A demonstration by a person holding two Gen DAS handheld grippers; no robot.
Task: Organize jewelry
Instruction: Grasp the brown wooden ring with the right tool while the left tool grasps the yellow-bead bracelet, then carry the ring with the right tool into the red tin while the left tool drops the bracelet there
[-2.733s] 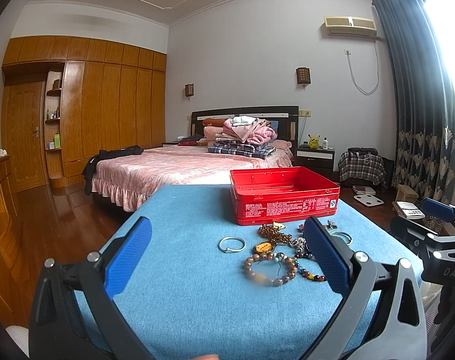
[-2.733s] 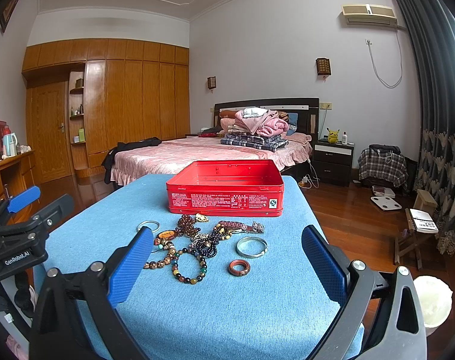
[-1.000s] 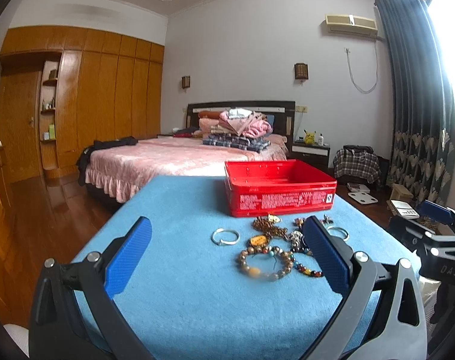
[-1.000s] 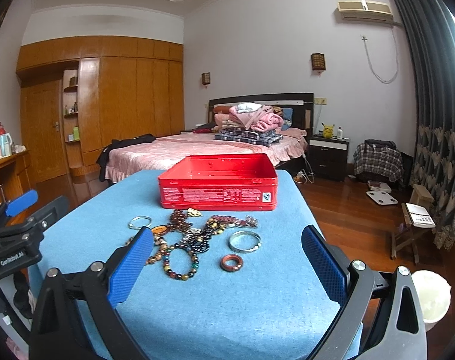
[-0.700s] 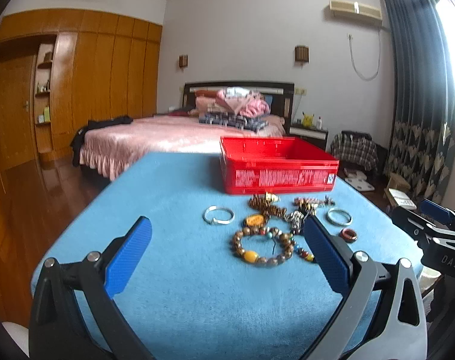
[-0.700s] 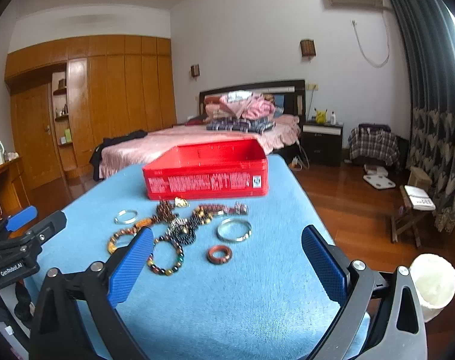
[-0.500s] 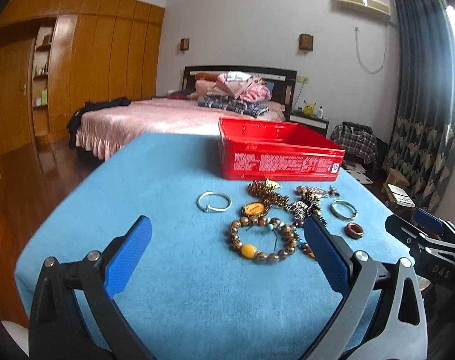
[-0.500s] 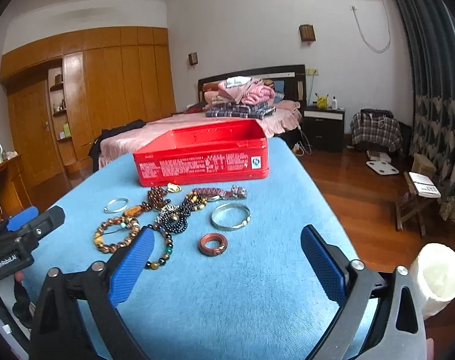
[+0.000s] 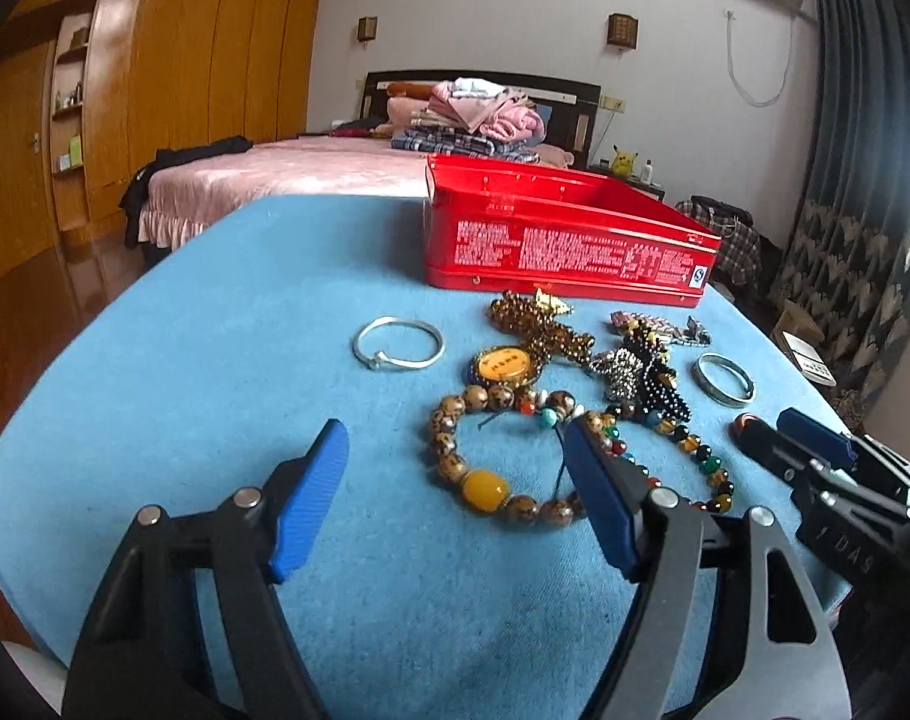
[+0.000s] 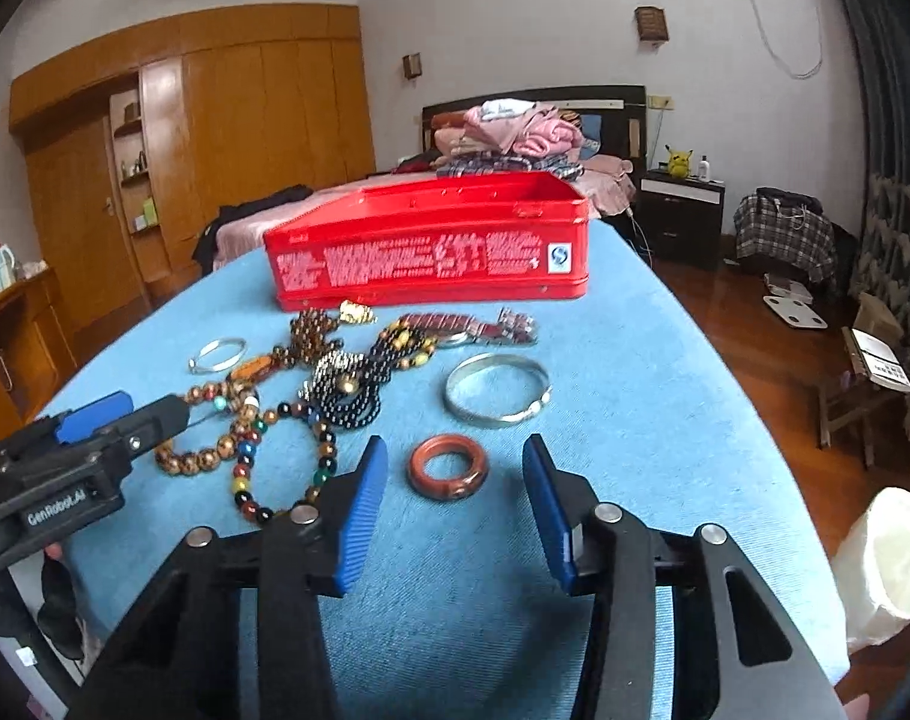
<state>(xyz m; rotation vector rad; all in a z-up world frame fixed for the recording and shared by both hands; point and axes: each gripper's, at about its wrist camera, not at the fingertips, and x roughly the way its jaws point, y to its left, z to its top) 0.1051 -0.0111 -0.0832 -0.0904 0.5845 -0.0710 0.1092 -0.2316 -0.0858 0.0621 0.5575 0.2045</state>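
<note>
Hovering low over the blue cloth [image 10: 664, 396], both grippers have their jaws parted and hold nothing. The right gripper [image 10: 455, 492] is about half open, its blue pads either side of the reddish-brown ring [image 10: 447, 474] that lies just beyond the tips, apart from both pads. The left gripper [image 9: 455, 498] is open somewhat wider; its right pad overlaps the near right arc of the wooden bead bracelet [image 9: 490, 456] with the amber bead, though whether it touches the beads cannot be told from this angle. Farther out lie the multicoloured bead bracelet [image 10: 287, 468], a dark tangle of beads [image 10: 347, 384], the wide silver bangle [image 10: 495, 387] to the right, a thin silver bangle [image 9: 398, 343] to the left, and a metal link strap [image 10: 472, 324] near the tin. The red tin [image 10: 431, 252] stands open at the far side, its inside hidden by its wall. Judging from this, the sorting has barely begun: every visible piece sits on the cloth, and all must yet go in.
</note>
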